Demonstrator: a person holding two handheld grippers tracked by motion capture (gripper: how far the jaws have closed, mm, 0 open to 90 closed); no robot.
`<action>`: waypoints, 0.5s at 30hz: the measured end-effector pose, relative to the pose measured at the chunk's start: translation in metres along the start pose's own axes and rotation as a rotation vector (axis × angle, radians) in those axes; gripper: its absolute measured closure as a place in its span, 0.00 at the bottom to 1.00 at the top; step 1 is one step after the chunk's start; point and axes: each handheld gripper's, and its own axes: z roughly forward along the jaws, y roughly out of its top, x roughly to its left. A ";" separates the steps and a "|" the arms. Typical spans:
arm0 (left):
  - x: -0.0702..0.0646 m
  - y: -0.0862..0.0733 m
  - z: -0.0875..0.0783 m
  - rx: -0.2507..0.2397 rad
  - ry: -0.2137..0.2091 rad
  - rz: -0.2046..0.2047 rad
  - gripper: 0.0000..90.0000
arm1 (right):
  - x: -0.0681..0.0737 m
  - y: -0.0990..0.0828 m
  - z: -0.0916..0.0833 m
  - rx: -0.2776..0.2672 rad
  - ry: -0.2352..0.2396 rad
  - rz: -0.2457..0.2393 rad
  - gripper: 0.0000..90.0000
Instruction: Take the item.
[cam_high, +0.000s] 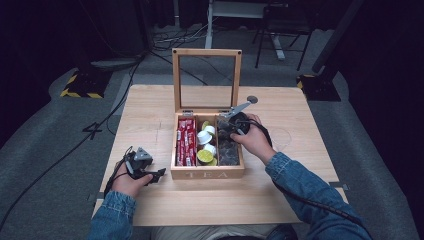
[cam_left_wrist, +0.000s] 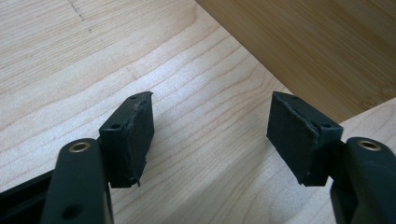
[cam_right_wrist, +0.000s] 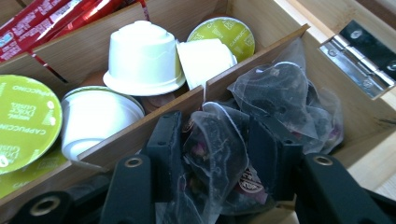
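Tea bag (cam_right_wrist: 217, 158), a clear pyramid sachet with dark leaves, sits between my right gripper's (cam_right_wrist: 215, 154) jaws in the right gripper view, down in the right-hand compartment of the wooden tea box (cam_high: 207, 174). Both jaws flank it closely, but I can't tell whether the pads actually press on it. More of the same sachets (cam_right_wrist: 280, 98) are piled behind it in that compartment, up toward the hinge (cam_right_wrist: 362, 58). Next compartment over, across the thin divider, holds white coffee capsules (cam_right_wrist: 142, 56), some showing green foil lids (cam_right_wrist: 25, 121); the far compartment holds red sachet sticks (cam_high: 185, 142). From the high view my right gripper (cam_high: 231, 126) is dipped into the back of the right compartment, hand over the box's right wall. Box lid (cam_high: 206, 80) stands upright, open, with a clear pane. Box sits mid-desk (cam_high: 150, 105), "TEA" on the front face. My left gripper (cam_high: 156, 175) rests low on the desk just left of the box's front corner, not touching it as far as I can see. In the left gripper view its jaws are spread, released, bare wood grain between them and the box's side wall (cam_left_wrist: 317, 46) just ahead.
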 end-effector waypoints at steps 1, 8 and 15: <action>0.000 0.000 0.000 -0.003 0.000 0.003 0.34 | 0.000 0.000 0.001 0.003 -0.005 0.000 0.61; 0.000 -0.001 0.001 -0.016 -0.002 0.012 0.33 | -0.001 -0.001 0.004 0.024 -0.022 -0.019 0.71; 0.001 -0.003 0.004 -0.043 0.006 0.020 0.32 | 0.000 -0.001 0.001 0.003 -0.030 -0.031 0.83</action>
